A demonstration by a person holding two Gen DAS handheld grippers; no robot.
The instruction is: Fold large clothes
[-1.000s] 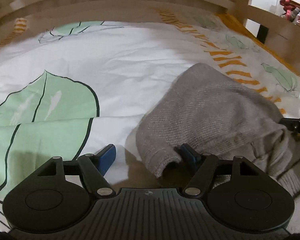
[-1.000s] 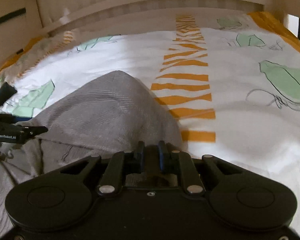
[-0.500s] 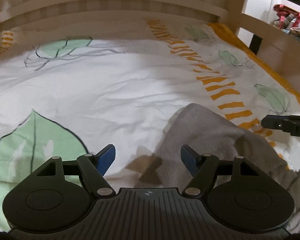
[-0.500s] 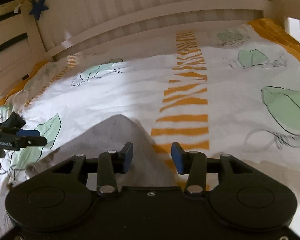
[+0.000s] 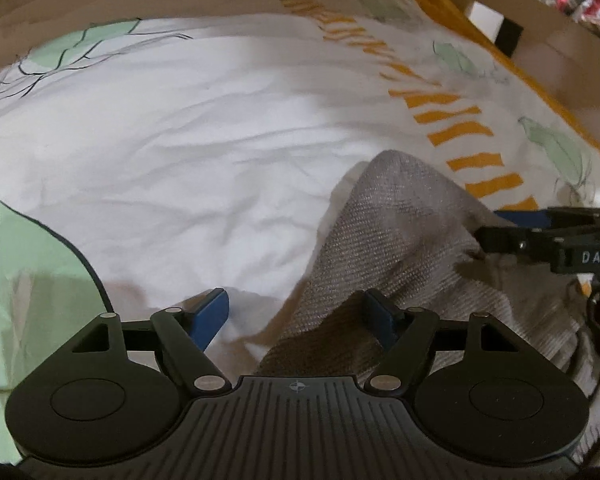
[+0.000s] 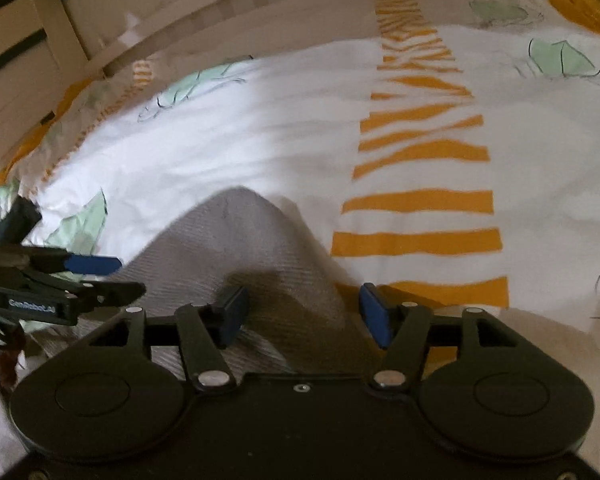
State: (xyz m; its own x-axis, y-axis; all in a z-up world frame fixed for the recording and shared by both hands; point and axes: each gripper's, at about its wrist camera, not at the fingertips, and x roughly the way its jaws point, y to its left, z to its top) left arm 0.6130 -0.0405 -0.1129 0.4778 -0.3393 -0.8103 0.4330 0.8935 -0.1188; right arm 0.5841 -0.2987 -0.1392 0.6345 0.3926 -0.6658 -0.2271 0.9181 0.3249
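Both grippers free over the grey knit garment

Our left gripper (image 5: 296, 316) gapes empty; our right gripper (image 6: 304, 312), jaws just opening, holds nothing, both tilted downward over the grey ribbed knit garment (image 6: 236, 248), heaped mid-bed on the white leaf-print bedsheet (image 6: 260, 152). It looks soft, floppy and light; we'd pinch its edges.

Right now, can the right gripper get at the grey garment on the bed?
Probably yes. The right gripper has just been opening and hangs just over the grey garment, its jaws apart with nothing pinched. Nothing lies between them.
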